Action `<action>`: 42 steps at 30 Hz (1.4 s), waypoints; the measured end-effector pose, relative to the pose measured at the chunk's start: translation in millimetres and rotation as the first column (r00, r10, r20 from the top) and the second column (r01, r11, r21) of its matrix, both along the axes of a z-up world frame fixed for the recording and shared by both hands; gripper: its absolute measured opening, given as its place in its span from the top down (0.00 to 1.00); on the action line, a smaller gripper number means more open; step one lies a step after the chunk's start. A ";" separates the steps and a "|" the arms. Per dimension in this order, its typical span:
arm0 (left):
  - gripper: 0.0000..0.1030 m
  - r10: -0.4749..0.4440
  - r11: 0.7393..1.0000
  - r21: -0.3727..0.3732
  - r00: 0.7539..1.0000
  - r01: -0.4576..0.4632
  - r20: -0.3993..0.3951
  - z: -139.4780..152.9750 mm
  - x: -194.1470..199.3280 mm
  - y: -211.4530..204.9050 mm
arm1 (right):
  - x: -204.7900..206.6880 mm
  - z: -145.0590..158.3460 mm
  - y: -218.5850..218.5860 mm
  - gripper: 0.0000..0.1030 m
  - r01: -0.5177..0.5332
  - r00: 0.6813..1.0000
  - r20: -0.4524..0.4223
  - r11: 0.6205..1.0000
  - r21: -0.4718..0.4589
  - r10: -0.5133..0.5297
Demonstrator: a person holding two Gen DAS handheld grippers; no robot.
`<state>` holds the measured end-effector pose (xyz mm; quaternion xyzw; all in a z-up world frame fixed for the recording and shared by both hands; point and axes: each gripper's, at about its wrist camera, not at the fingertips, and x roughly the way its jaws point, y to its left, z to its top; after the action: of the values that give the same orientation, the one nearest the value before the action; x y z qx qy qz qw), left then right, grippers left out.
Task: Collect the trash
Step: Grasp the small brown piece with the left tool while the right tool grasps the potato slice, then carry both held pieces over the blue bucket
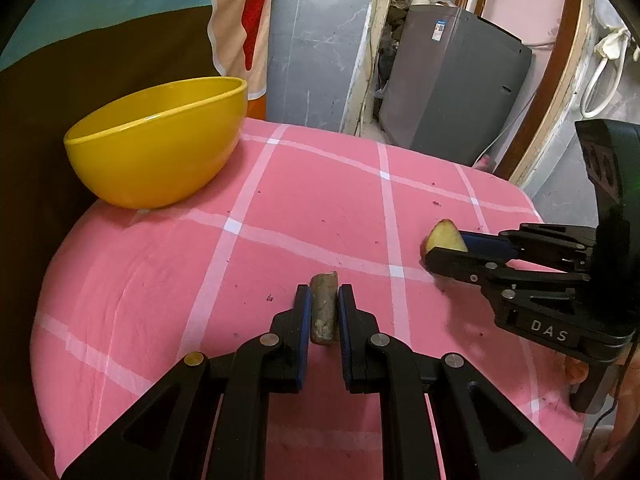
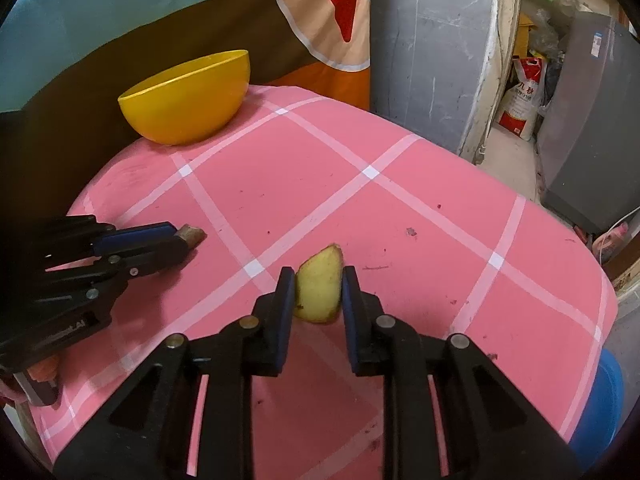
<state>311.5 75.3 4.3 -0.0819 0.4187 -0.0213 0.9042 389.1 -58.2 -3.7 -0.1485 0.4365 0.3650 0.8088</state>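
My left gripper is shut on a brown stick-like scrap, low over the pink checked tablecloth. It also shows at the left of the right wrist view, with the scrap poking out of its tips. My right gripper is shut on a pale yellow wedge of peel. In the left wrist view it comes in from the right holding the wedge. A yellow bowl stands at the table's far left corner and also shows in the right wrist view.
Small dark crumbs lie scattered on the cloth. A grey appliance stands beyond the table's far edge. A blue tub sits below the table's right edge. A brown and teal cloth hangs behind the bowl.
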 end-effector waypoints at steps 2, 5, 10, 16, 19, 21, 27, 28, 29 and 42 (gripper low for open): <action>0.90 -0.001 1.000 0.000 1.000 0.001 0.007 0.0 -2.3 -2.2 | -4.1 3.7 -3.4 0.70 0.006 1.000 0.013 1.000 0.008 -0.006; 0.90 -0.007 1.000 0.007 1.000 0.007 0.018 0.5 -5.9 -7.1 | -9.8 8.7 -11.5 0.70 0.016 0.999 0.031 1.000 0.023 -0.017; 0.90 -0.018 1.000 0.017 0.998 0.017 0.063 7.5 -11.9 -17.6 | -19.3 19.0 -24.0 0.70 0.045 0.996 0.078 0.997 0.061 -0.050; 0.90 -0.026 1.000 0.003 0.988 0.026 0.152 24.9 -17.1 -31.3 | -31.4 36.7 -49.0 0.70 0.102 0.979 0.160 0.984 0.144 -0.125; 0.90 -0.033 0.999 -0.005 0.975 0.035 0.218 36.5 -19.6 -41.1 | -38.4 45.7 -63.5 0.70 0.131 0.962 0.213 0.975 0.182 -0.169; 0.90 -0.039 0.999 -0.012 0.964 0.044 0.262 44.3 -22.2 -49.1 | -42.9 52.4 -73.3 0.70 0.149 0.948 0.247 0.967 0.205 -0.198; 0.90 -0.061 0.997 -0.025 0.919 0.076 0.391 67.4 -28.4 -76.1 | -59.2 73.9 -106.5 0.70 0.198 0.889 0.352 0.939 0.283 -0.293; 0.90 -0.063 0.996 -0.029 0.909 0.082 0.412 71.0 -29.6 -80.8 | -63.2 78.8 -113.9 0.70 0.208 0.872 0.375 0.932 0.298 -0.314; 0.90 -0.067 0.995 -0.033 0.899 0.090 0.433 74.4 -30.7 -85.0 | -66.1 81.1 -118.0 0.70 0.215 0.861 0.388 0.926 0.309 -0.330; 0.90 -0.164 0.978 0.000 0.777 0.207 0.608 106.8 -43.6 -162.8 | -98.2 118.6 -195.0 0.70 0.325 0.665 0.539 0.850 0.414 -0.517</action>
<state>267.9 -87.5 111.1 -0.0591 0.1130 -0.1491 0.9806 290.9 -253.1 114.9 -0.0390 0.1043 0.1526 0.9820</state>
